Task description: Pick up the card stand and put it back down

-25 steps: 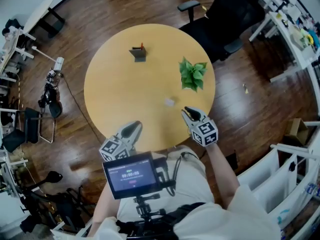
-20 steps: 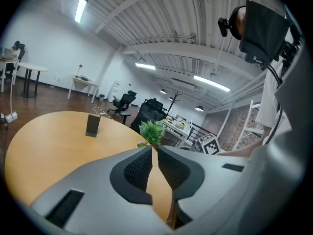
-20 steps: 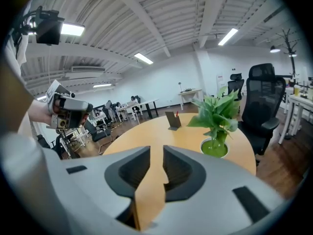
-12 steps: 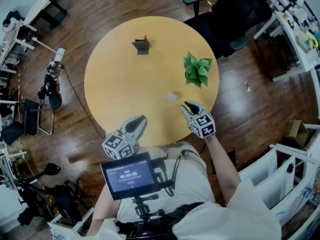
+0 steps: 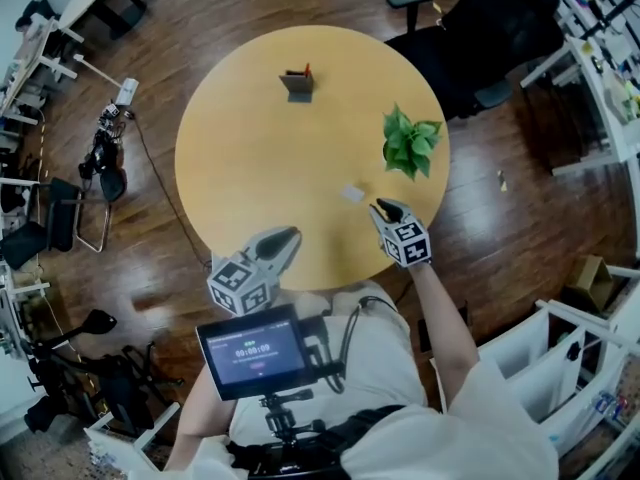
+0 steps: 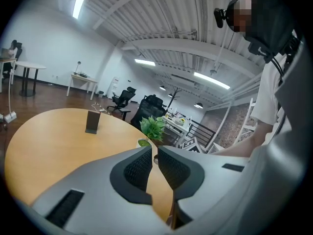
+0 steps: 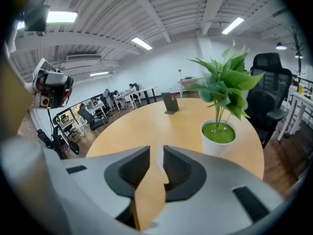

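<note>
The dark card stand stands upright at the far side of the round wooden table, with a small red thing behind it. It also shows in the left gripper view as the card stand and in the right gripper view as the card stand, far from both grippers. My left gripper hangs at the table's near edge, its jaws together and empty. My right gripper is over the near right edge, its jaws a little apart with nothing between them.
A potted green plant stands on the table's right side, just ahead of the right gripper. A small white piece lies on the table left of the right gripper. A black office chair is behind the table; chairs and desks ring the room.
Both grippers have crept forward over the table's near edge and the head view has shifted. The card stand stays in its place on the table.
</note>
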